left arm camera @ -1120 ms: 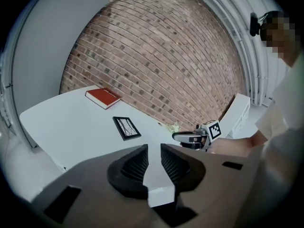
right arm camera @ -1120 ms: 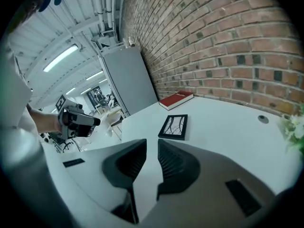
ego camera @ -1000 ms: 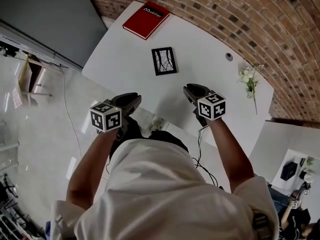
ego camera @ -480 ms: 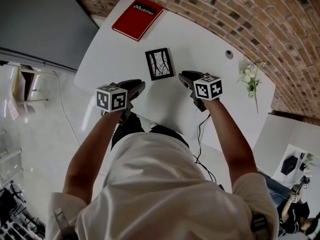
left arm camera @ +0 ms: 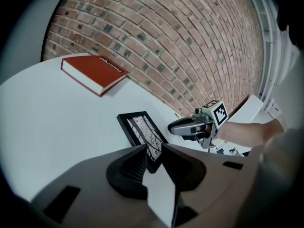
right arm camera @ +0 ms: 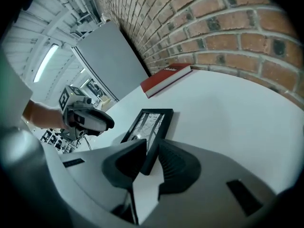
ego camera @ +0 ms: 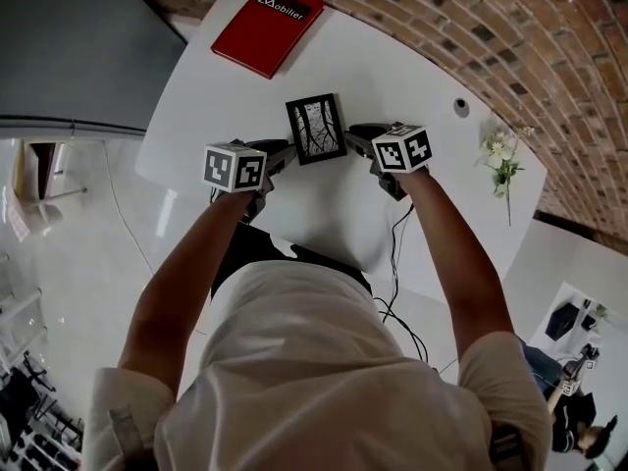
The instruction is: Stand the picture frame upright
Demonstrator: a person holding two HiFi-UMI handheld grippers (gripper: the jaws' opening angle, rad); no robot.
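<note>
A black picture frame (ego camera: 316, 128) with a branch print lies flat on the white table (ego camera: 402, 67). My left gripper (ego camera: 286, 153) is at the frame's near left corner, my right gripper (ego camera: 352, 136) at its near right corner. In the left gripper view the frame's (left arm camera: 141, 129) corner sits in the gap of my left gripper (left arm camera: 154, 152), whose jaws are opening. In the right gripper view the frame's (right arm camera: 151, 125) near edge runs between the jaws of my right gripper (right arm camera: 152, 149), which stand apart around it. Each gripper sees the other across the frame.
A red book (ego camera: 267, 26) lies at the table's far left corner. A sprig of white flowers (ego camera: 502, 157) and a cable hole (ego camera: 461, 108) are at the right. A brick wall (left arm camera: 190, 37) backs the table. The table's near edge is right under my arms.
Both grippers have moved forward from the table's near edge up to the frame's two near corners. The frame itself still lies flat in the same spot.
</note>
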